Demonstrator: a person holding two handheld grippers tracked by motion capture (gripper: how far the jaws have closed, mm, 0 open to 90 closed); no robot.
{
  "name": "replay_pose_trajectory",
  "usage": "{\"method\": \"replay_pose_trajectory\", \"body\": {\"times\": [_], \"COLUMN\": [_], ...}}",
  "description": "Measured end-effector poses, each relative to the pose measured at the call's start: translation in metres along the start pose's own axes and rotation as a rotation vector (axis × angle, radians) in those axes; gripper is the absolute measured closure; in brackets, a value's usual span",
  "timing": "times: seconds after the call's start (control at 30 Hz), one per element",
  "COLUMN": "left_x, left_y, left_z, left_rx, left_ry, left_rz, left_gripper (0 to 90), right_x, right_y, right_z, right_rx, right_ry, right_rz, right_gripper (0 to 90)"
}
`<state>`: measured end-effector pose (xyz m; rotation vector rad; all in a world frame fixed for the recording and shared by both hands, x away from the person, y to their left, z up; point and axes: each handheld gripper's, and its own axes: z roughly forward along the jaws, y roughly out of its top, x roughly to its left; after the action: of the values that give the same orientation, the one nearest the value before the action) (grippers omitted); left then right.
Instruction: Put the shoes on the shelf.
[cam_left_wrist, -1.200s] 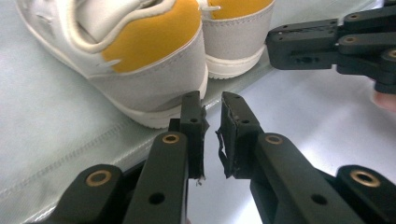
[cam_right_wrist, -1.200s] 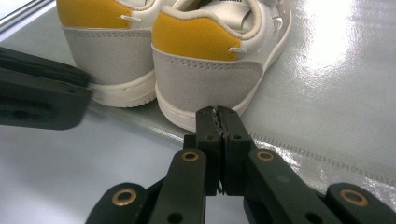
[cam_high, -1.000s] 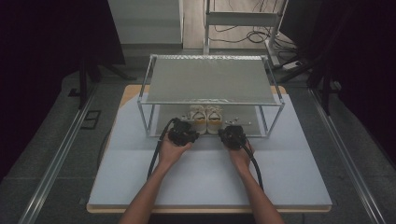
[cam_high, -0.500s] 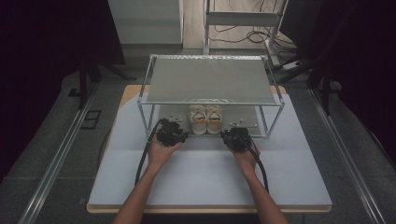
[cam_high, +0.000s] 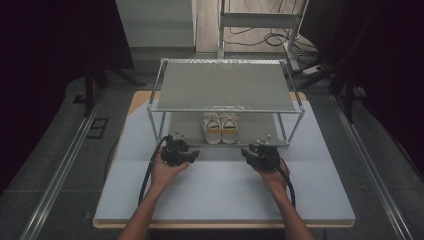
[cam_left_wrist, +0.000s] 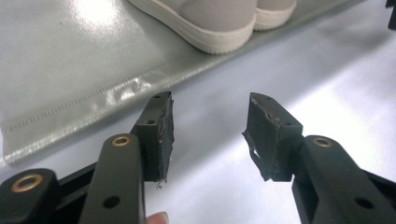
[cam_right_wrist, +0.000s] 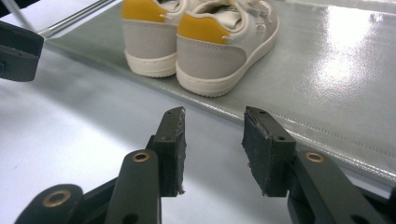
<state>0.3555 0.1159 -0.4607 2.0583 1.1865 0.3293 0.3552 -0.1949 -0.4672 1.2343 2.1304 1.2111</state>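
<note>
A pair of small pale shoes (cam_high: 220, 128) with yellow heel tabs stands on the lower shelf (cam_high: 186, 125) of a metal rack. My left gripper (cam_high: 176, 142) is in front of the rack, left of the shoes. My right gripper (cam_high: 261, 148) is in front of it on their right. In the left gripper view the left gripper (cam_left_wrist: 210, 107) is open over the white mat, with a shoe's sole (cam_left_wrist: 219, 18) farther off. In the right gripper view the right gripper (cam_right_wrist: 215, 121) is open and the shoes (cam_right_wrist: 205, 42) stand beyond it. Both pairs of jaws have just been opening, with nothing between them.
The rack's grey top shelf (cam_high: 225, 85) overhangs the shoes, and its thin posts (cam_high: 152, 127) stand at the corners. A white mat (cam_high: 220, 190) covers the table in front. The left gripper's jaw (cam_right_wrist: 16, 51) shows at the left edge of the right gripper view.
Both hands have moved apart from just behind the shoes, the left one leftward and the right one rightward. Both pairs of jaws have opened.
</note>
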Motion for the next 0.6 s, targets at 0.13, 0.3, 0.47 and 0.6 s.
{"method": "replay_pose_trajectory", "body": {"times": [0.13,0.3,0.47,0.6], "left_x": [-0.003,-0.005,-0.002,0.001], "left_y": [-0.011,-0.027,-0.041,-0.054], "left_z": [-0.004,-0.013,-0.022,-0.03], "left_rx": [0.004,-0.004,-0.002,0.004], "left_ry": [-0.023,-0.014,-0.009,-0.001], "left_rz": [0.007,0.014,0.024,0.032], "left_gripper": [46.2,45.6,44.2,42.8], "right_x": [0.002,0.002,-0.003,-0.01], "right_y": [-0.005,-0.013,-0.031,-0.042], "right_z": [-0.01,-0.018,-0.031,-0.04], "right_rx": [-0.005,-0.002,0.001,0.006], "right_ry": [0.025,0.036,0.037,0.032], "right_rz": [-0.026,-0.04,-0.05,-0.049], "right_gripper": [57.3,56.8,55.0,52.5]}}
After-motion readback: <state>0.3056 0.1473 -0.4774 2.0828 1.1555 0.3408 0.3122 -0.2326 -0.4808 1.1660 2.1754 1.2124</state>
